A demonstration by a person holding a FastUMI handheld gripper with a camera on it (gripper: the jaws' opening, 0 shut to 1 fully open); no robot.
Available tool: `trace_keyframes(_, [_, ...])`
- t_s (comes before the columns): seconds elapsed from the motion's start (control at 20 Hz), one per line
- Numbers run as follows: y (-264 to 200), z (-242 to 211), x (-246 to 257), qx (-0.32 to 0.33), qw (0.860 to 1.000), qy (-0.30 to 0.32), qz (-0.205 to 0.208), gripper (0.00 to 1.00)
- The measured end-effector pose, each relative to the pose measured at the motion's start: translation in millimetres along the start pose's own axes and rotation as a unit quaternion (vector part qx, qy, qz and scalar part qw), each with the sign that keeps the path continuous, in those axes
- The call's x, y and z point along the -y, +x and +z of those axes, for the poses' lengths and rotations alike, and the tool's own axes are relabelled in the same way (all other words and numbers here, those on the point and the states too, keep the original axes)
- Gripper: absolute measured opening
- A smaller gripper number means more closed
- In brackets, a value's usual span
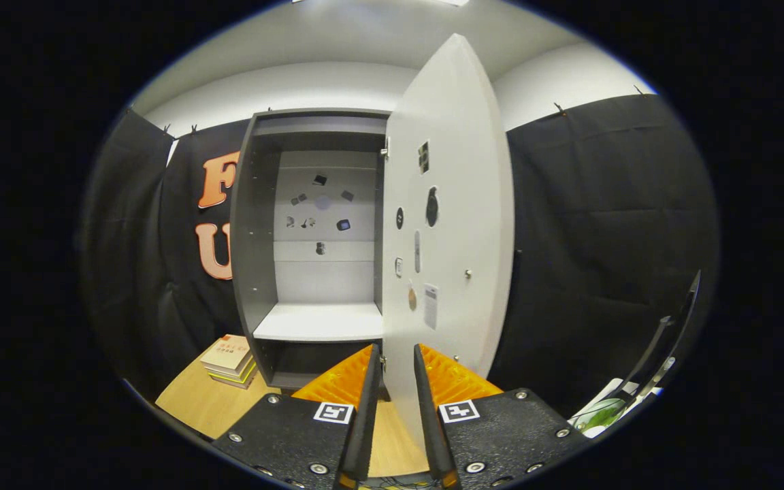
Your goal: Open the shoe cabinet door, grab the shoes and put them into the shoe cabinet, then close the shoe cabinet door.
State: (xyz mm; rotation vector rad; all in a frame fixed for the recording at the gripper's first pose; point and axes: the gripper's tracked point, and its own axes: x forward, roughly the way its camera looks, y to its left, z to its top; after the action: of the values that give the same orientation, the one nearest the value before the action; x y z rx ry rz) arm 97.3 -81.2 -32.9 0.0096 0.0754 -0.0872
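The shoe cabinet (254, 224) is dark grey, stands on a wooden table, and its light interior holds one white shelf (320, 321) with nothing on it. Small stickers dot its back wall. Its white door (456, 204) stands swung wide open, hinged at the cabinet's right side, inner face toward me, also dotted with stickers. My gripper (396, 348) is low in front of the door's hinge side. The fingers stand a narrow gap apart, with the door's lower part showing through that gap. Nothing is held.
A stack of books (230, 361) lies on the wooden table (191, 401) left of the cabinet. A white and green thing (599, 413) and a dark slanted frame (664, 347) sit low at the right. Black cloth surrounds the booth.
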Motion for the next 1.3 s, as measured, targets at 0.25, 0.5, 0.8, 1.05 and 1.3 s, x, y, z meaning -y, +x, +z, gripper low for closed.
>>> trace_keyframes(0.25, [2.2,-20.1,-38.7,-0.026,0.999,-0.002,0.048,0.32])
trace_keyframes(0.5, [2.6,-67.9,-77.2,-0.093,0.991,0.001,0.091,0.38])
trace_keyframes(0.8, [2.7,-141.1,-98.9,-0.188,0.975,0.027,0.114,0.38])
trace_keyframes(1.05, [12.5,-198.9,-103.8,-0.243,0.963,0.029,0.114,0.38])
trace_keyframes(1.3, [33.9,-262.0,-126.1,-0.297,0.946,0.028,0.127,0.38])
